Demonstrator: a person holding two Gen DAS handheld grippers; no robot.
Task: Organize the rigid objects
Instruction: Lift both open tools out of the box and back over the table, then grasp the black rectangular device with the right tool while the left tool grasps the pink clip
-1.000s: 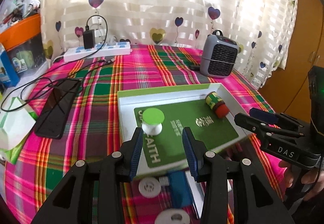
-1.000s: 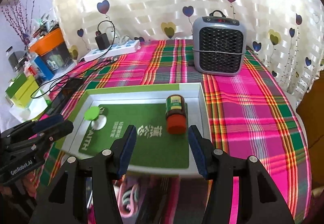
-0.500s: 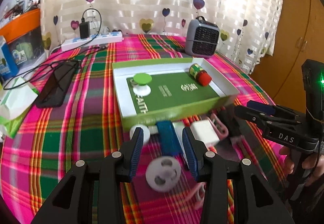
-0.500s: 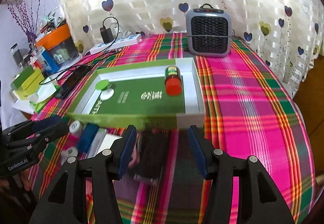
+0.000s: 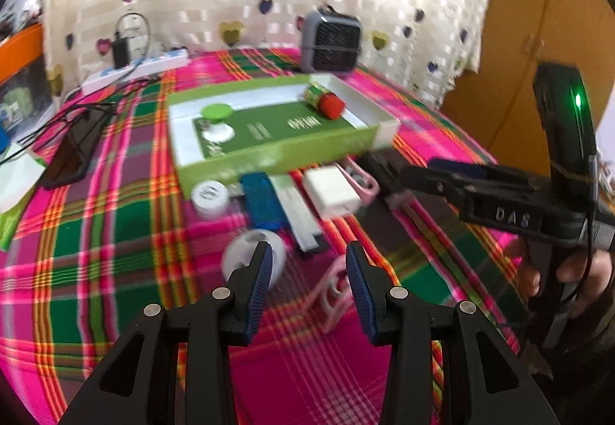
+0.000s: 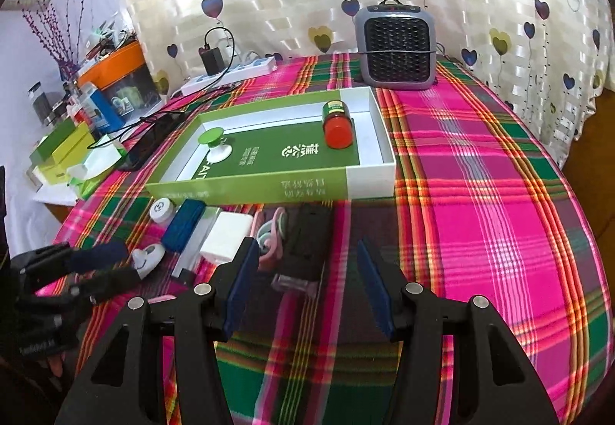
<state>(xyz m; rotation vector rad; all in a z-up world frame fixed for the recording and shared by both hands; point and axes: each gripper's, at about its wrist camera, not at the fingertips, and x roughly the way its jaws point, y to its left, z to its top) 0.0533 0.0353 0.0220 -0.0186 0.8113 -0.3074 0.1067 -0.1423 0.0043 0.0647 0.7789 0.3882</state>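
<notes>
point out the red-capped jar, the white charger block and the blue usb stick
red-capped jar (image 6: 338, 121), right wrist view, on its red cap inside the green tray
white charger block (image 6: 226, 234), right wrist view, on its flat top face
blue usb stick (image 5: 265, 200), left wrist view, middle of its blue body

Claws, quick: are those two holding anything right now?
Left claw: open, holding nothing.
Right claw: open, holding nothing.
</notes>
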